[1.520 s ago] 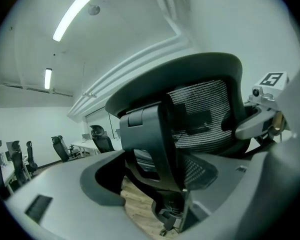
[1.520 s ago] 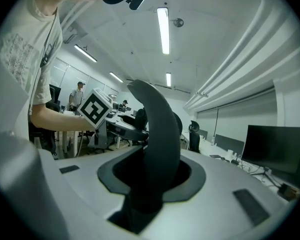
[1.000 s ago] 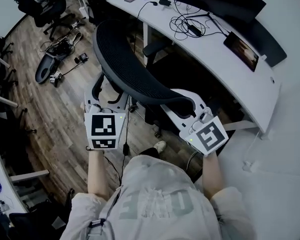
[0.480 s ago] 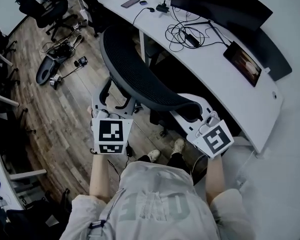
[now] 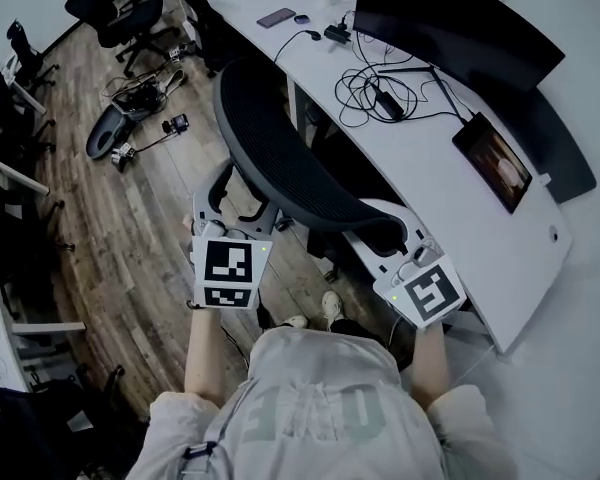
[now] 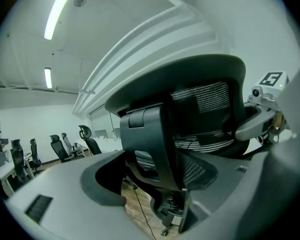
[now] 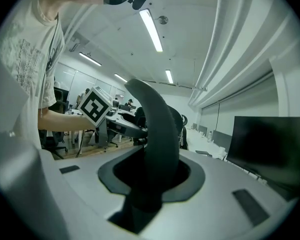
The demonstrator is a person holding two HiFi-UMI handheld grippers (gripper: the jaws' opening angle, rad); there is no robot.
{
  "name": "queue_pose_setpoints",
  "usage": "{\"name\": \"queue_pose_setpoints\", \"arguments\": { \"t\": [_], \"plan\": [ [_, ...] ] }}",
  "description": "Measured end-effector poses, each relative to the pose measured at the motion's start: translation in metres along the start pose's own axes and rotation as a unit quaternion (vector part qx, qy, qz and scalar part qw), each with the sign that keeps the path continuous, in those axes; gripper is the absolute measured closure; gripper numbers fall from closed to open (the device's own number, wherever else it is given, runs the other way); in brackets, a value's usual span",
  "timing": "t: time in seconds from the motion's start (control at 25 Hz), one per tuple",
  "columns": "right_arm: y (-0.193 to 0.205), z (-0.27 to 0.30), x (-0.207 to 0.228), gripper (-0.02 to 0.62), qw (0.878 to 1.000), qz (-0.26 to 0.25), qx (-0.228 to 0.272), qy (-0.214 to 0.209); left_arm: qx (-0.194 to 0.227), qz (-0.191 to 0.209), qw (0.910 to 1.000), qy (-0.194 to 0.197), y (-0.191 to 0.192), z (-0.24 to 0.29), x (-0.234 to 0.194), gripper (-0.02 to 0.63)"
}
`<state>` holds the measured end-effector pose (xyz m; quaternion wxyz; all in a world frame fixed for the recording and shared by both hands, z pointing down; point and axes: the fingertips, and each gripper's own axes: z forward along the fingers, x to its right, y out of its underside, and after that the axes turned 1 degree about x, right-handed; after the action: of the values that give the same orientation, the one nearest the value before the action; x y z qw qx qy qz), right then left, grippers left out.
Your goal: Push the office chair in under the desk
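Right up against the tabletop (image 5: 425, 163) edge, office chair (image 5: 280, 163), back toward the person. Left gripper (image 5: 218, 210) at its left side, right gripper (image 5: 385, 230) at its right. Up on the tabletop beyond: monitor (image 5: 450, 23), tablet (image 5: 495, 160), cables (image 5: 375, 88).

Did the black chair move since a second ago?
Yes. The office chair has rolled closer to the white desk, narrowing the gap between its backrest and the desk edge.

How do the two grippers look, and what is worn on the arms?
Both the left gripper and the right gripper have pale grey bodies, and each carries a cube with black-and-white square markers. The T-shirt is light grey with short sleeves.
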<state>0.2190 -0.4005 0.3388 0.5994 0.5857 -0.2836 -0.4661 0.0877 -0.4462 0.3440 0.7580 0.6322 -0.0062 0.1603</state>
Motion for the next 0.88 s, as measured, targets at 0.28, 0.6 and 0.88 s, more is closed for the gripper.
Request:
{"name": "queue_pose_setpoints", "arguments": {
  "t": [0.28,0.6,0.88],
  "plan": [
    [0.007,-0.009,0.029,0.480,1.000,0.001,0.001,-0.007,-0.001,0.000,1.0000,-0.007,-0.009,0.024,0.014,0.287],
    [0.012,-0.017,0.056,0.480,1.000,0.000,0.003,-0.014,0.003,-0.004,0.9998,-0.018,-0.018,0.047,0.027,0.287],
    [0.017,-0.025,0.079,0.479,1.000,-0.001,-0.001,-0.017,0.006,-0.007,0.9997,-0.021,-0.026,0.065,0.039,0.287]
  ]
}}
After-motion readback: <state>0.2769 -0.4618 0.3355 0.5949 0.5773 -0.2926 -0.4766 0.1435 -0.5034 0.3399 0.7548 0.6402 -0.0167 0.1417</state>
